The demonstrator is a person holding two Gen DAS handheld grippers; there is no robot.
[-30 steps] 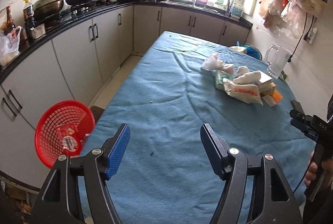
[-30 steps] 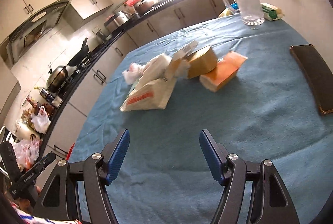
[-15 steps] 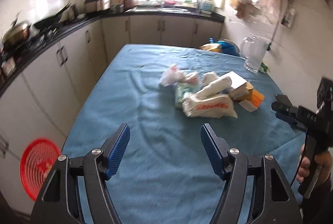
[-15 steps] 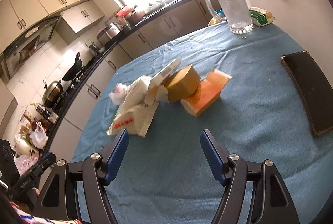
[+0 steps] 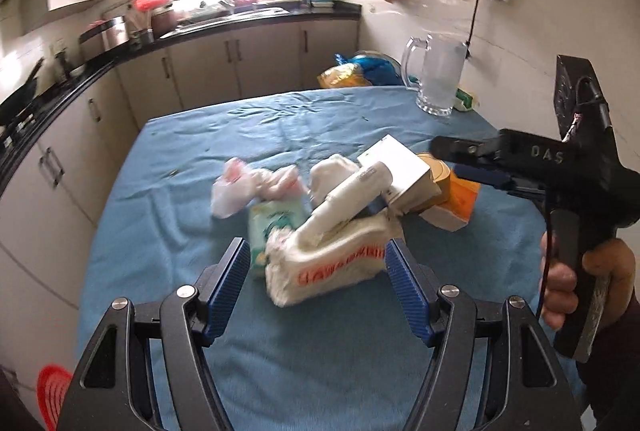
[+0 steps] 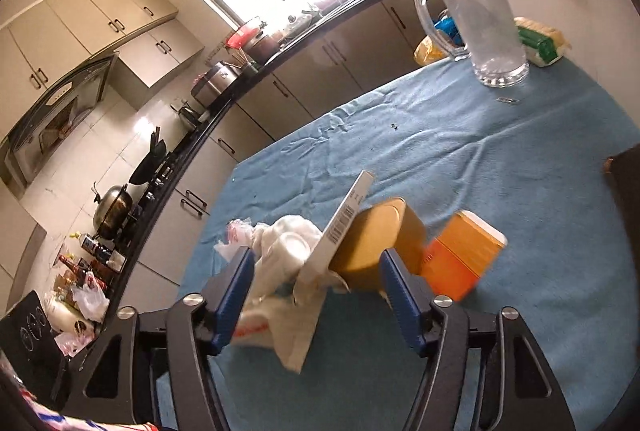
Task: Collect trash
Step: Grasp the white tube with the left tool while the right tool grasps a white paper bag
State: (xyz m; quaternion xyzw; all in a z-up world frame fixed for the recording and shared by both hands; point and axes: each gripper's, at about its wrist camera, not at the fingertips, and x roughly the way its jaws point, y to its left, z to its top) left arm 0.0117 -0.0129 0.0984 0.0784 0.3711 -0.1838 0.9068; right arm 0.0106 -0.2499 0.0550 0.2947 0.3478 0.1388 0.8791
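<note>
My left gripper [image 5: 318, 279] gapes around a crinkled white red-lettered plastic bag [image 5: 332, 263], while my right gripper [image 6: 316, 295], just narrowing, straddles a flat white cardboard box [image 6: 340, 227] mid-table, unpinched.

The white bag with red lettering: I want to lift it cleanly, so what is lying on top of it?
A white tube leans across the white bag with red lettering, and a white box rests against the tube's upper end. What lies beneath the bag is hidden.

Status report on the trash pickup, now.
Left tool open, facing white bag. Right tool open, jaws just closing around brown box. Nothing gripped. Glass mug clear of pile.
</note>
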